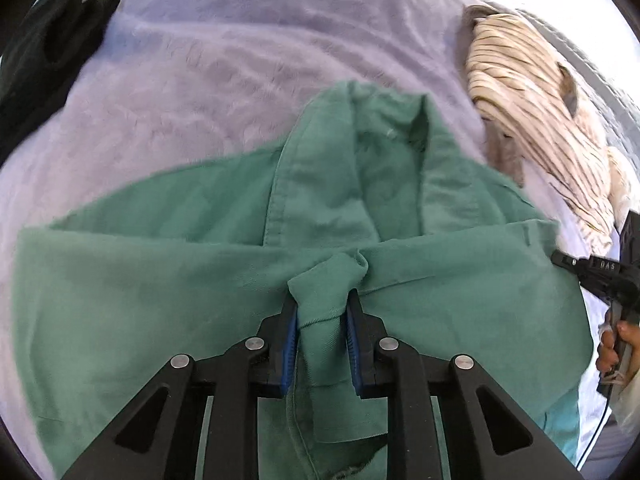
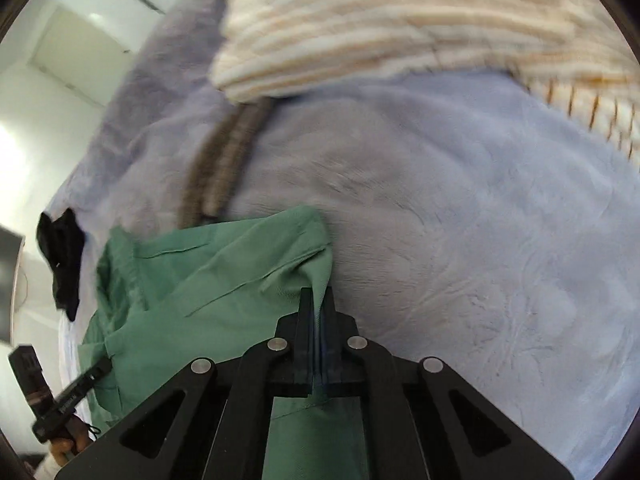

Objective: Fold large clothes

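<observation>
Both tongs (image 1: 322, 308) (image 2: 318, 300) pinch the green garment (image 1: 200, 272) on lavender bedding (image 1: 240, 60); blurred striped cloth (image 1: 536, 120), perhaps knitwear, alongside.

I am pinching matt green woven cloth, the green garment (image 1: 224, 280), with a fine twill grain, stitched seams and soft creases. My left gripper (image 1: 322, 312) is showing matt black plastic arms, round brushed metal pins and ribbed blue rubbery pads on its fingers (image 1: 291, 340). My right gripper (image 2: 318, 300) is showing the same matt black plastic and metal pins. Under the garment the lavender blanket (image 1: 200, 80) is looking plush and fuzzy, its nap brushed in swirls. Far right, the cream striped fabric (image 1: 532, 120) is looking ribbed and soft. Far left, the black cloth (image 1: 44, 52) is looking matt.
</observation>
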{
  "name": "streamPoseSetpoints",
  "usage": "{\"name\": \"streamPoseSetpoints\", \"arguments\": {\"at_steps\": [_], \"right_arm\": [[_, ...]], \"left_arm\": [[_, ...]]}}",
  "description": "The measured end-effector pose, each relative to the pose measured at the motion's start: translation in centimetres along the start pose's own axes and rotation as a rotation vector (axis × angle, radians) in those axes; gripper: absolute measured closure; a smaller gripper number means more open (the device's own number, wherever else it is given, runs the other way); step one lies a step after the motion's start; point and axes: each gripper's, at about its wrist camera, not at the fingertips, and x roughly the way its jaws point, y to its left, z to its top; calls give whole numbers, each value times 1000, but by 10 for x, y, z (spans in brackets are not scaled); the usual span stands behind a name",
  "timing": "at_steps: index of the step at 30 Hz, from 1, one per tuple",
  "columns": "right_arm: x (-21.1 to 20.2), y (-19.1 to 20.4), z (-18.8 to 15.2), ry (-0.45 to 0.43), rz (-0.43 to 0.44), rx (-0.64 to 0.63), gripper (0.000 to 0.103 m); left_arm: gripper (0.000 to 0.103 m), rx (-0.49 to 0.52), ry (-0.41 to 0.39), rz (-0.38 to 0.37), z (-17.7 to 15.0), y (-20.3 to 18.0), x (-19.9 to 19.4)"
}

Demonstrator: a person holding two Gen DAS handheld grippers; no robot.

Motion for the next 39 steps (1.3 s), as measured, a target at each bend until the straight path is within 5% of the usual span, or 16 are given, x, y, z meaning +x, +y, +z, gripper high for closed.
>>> {"name": "streamPoseSetpoints", "arguments": {"at_steps": [1, 3, 4, 5, 10, 18, 21, 26, 32, 39], "right_arm": [[8, -3, -1, 15, -8, -8, 100], [12, -2, -4, 13, -26, -32, 100], [12, -2, -5, 10, -29, -35, 100], [9, -3, -5, 10, -26, -29, 100], [-19, -6, -9, -8, -40, 21, 96], [-67, 36, -50, -47, -4, -106, 96], [-67, 45, -74, -5, 17, -151, 96], [-44, 10, -108, 79, -80, -164, 102], [-53, -25, -111, 48, -24, -42, 103], [-77, -41, -118, 51, -53, 55, 96]], "left_arm": [[73, -20, -18, 7, -1, 2, -1], [48, -46, -38, 87, -3, 6, -8], [21, -41, -55, 186, -3, 9, -15], [17, -27, -80, 246, -3, 11, -21], [17, -23, -73, 272, 2, 26, -42], [17, 5, -56, 164, -29, -6, -49], [17, 32, -17, 237, -57, -16, -34], [15, -22, -35, 229, -73, 3, -25], [15, -61, -4, 357, -67, 22, -36], [15, -88, 38, 350, -95, 25, -62]]}}
